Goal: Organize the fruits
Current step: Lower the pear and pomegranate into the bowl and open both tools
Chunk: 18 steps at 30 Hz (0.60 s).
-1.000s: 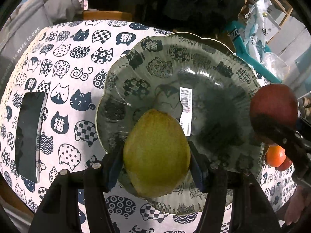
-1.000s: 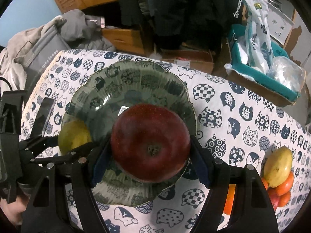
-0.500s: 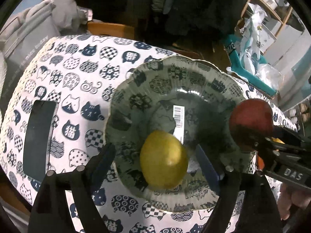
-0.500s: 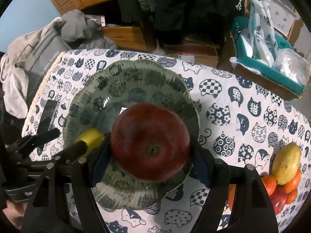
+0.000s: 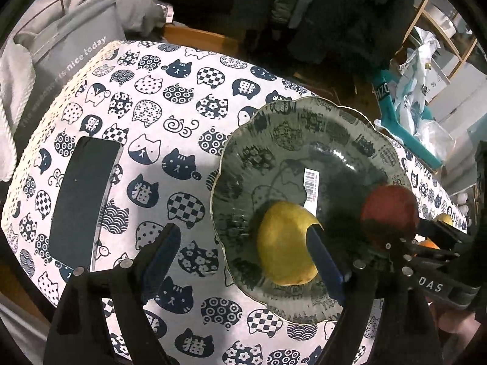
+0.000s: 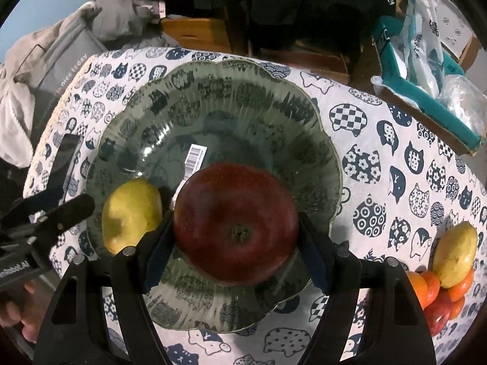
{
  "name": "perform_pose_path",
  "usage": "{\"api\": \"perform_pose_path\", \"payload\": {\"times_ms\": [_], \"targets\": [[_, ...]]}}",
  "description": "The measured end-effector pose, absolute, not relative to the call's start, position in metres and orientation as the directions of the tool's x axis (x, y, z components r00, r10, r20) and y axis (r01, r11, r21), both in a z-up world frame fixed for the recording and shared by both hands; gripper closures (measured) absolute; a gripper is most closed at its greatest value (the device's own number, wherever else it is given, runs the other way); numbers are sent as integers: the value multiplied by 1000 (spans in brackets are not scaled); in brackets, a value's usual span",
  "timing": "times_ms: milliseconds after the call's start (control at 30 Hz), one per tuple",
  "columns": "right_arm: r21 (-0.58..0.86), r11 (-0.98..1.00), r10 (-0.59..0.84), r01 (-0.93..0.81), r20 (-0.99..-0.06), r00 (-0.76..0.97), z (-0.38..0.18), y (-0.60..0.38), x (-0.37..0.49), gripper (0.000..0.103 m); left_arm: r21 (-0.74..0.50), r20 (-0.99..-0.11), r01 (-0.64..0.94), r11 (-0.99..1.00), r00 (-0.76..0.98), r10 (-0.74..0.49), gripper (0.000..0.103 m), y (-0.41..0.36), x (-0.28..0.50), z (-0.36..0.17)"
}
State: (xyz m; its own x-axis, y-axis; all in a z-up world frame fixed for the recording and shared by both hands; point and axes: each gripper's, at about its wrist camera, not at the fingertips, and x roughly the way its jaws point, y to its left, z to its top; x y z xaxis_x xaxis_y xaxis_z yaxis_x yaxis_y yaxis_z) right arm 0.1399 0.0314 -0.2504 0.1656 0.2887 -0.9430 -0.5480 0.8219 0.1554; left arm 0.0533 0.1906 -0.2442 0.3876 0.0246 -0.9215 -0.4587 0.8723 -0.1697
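Note:
A yellow-green pear [image 5: 283, 240] lies free on the left part of the glass plate [image 5: 304, 115], beside its barcode sticker. My left gripper [image 5: 243, 258] stands open above the plate's left rim; its right finger overlaps the pear in the left wrist view without gripping it. My right gripper [image 6: 236, 240] is shut on a dark red apple [image 6: 236, 222], held stem end up over the plate [image 6: 228, 91]. In the right wrist view the pear [image 6: 131, 213] sits left of the apple, and the left gripper [image 6: 65, 199] shows at the left edge. The apple [image 5: 389, 210] hangs over the plate's right side.
A patterned cat tablecloth [image 5: 170, 140] covers the table. A black phone [image 5: 82, 203] lies left of the plate. A pile of fruit, with a yellow pear [image 6: 455, 251] and oranges [image 6: 426, 283], sits at the right edge. A grey bag [image 5: 61, 60] and a teal box [image 6: 426, 76] stand beyond.
My left gripper opened and let the pear go onto the plate, then drew back up and to the left. My right gripper sank a little toward the plate with the apple.

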Motion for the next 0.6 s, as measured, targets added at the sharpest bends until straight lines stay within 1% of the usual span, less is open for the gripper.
{"api": "perform_pose_path", "payload": {"times_ms": [133, 200, 233, 267, 433, 600], "targets": [[148, 819, 281, -555, -946, 163, -252, 33, 137, 26, -169, -920, -466, 868, 390, 30, 17, 193, 51, -241], [160, 817, 308, -554, -933, 184, -247, 32, 136, 21, -178, -919, -472, 863, 393, 26, 17, 195, 50, -240], [165, 816, 320, -554, -927, 194, -243, 32, 136, 16, -182, -918, -474, 861, 395, 24, 17, 195, 49, -239], [165, 815, 328, -556, -922, 207, -238, 32, 135, 15, -186, -917, -477, 859, 397, 22, 17, 196, 49, -239], [173, 823, 351, -541, -903, 247, -218, 26, 137, 15, -195, -910, -471, 860, 415, 21, 17, 194, 47, -230], [120, 841, 336, -528, -880, 334, -190, 13, 133, 15, -207, -895, -454, 866, 446, 20, 17, 188, 44, -215]]}}
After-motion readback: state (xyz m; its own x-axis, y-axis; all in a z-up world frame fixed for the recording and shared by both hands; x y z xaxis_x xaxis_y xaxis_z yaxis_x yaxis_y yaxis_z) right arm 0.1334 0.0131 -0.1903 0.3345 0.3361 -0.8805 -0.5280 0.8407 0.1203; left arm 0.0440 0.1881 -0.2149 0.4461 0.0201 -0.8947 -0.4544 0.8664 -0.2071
